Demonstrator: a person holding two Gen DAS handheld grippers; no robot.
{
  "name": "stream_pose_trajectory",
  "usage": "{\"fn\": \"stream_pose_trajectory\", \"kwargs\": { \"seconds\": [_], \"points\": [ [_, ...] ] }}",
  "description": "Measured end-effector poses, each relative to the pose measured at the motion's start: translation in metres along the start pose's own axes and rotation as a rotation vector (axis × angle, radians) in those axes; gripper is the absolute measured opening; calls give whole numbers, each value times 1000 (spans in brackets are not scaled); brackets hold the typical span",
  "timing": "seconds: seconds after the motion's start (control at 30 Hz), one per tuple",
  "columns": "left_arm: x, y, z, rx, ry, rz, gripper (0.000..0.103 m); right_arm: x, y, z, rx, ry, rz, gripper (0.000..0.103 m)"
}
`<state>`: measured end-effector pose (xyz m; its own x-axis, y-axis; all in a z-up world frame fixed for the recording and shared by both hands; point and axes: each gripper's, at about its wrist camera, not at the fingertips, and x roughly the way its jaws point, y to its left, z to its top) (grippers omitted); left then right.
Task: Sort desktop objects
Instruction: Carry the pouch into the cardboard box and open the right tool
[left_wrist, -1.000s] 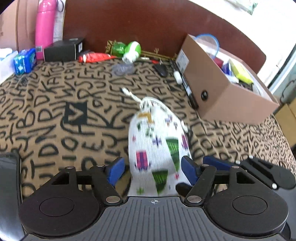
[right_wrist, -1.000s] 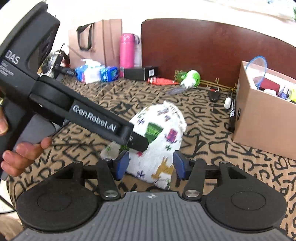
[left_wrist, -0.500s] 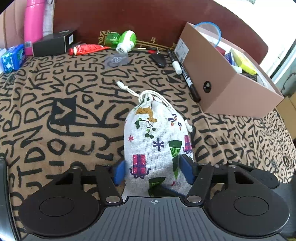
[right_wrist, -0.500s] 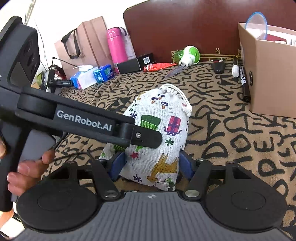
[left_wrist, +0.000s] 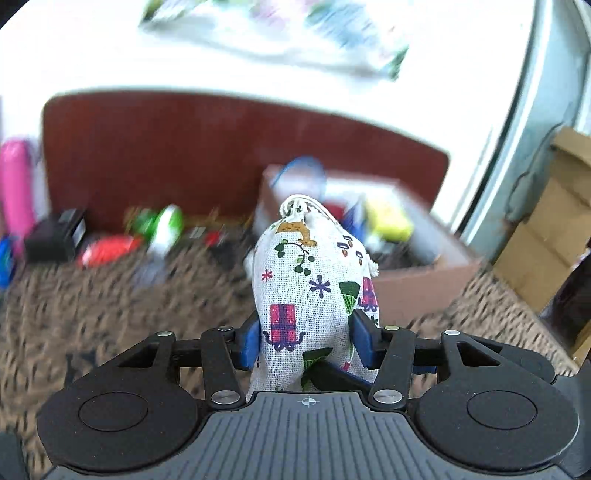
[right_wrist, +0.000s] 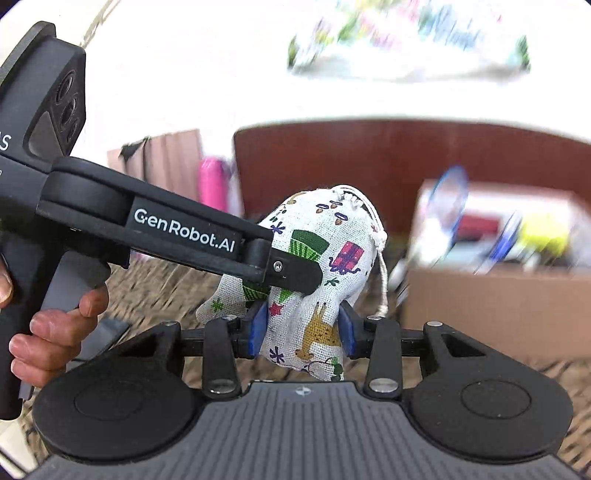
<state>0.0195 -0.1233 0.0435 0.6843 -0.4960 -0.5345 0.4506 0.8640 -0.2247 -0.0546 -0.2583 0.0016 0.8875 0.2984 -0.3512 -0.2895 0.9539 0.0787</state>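
A white drawstring pouch (left_wrist: 310, 291) with coloured prints is pinched between both grippers and held up off the patterned cloth. My left gripper (left_wrist: 306, 341) is shut on its lower part. My right gripper (right_wrist: 301, 330) is shut on the pouch (right_wrist: 317, 280) from the other side. The left gripper's finger (right_wrist: 288, 271) crosses the pouch in the right wrist view. An open cardboard box (left_wrist: 417, 273) holding several items stands behind the pouch, to the right; it also shows in the right wrist view (right_wrist: 495, 299).
Both views are blurred by motion. A pink bottle (left_wrist: 16, 192), a black box (left_wrist: 55, 240), a red tube (left_wrist: 107, 251) and a green-and-white bottle (left_wrist: 166, 225) lie along the dark red backboard (left_wrist: 184, 155). A brown paper bag (right_wrist: 166, 162) stands at far left.
Both grippers have closed on the pouch and lifted it off the cloth. The cameras have tilted up, so the wall and backboard fill more of each view.
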Motion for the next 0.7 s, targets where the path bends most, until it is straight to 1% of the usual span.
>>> {"fn": "stream_pose_trajectory", "kwargs": {
  "seconds": [0.07,0.17,0.3,0.4,0.43,0.47,0.5,0.53,0.57,0.6,0.63,0.7],
  "points": [
    [7,-14,15,28,-41,-25,52,-4,-13,13,-19,-38,-43,45],
    [26,-30,39,32,-82,-62,52,-4,-35,32,-57,-74,-103,45],
    [57,-43,66,33,-119,-104,52,8,-65,50,-83,-93,-163,45],
    [83,-45,78,37,-123,-107,52,30,-89,57,-99,-86,-183,45],
    [93,-44,80,35,-116,-99,57,38,-96,56,-105,-79,-184,45],
    [104,-39,80,30,-98,-89,65,47,-100,55,-114,-63,-186,45],
    [116,-35,80,23,-75,-74,71,58,-103,51,-129,-45,-196,46],
    [128,-32,79,21,-48,-45,79,68,-106,46,-144,-31,-212,47],
    [136,-28,75,22,-28,-13,81,79,-109,42,-151,-3,-225,51],
    [144,-24,72,24,-13,16,81,89,-112,38,-149,37,-236,52],
    [148,-19,69,23,-2,24,81,95,-114,33,-141,64,-253,52],
    [150,-9,65,3,4,4,82,98,-114,25,-137,63,-246,52]
  ]
}}
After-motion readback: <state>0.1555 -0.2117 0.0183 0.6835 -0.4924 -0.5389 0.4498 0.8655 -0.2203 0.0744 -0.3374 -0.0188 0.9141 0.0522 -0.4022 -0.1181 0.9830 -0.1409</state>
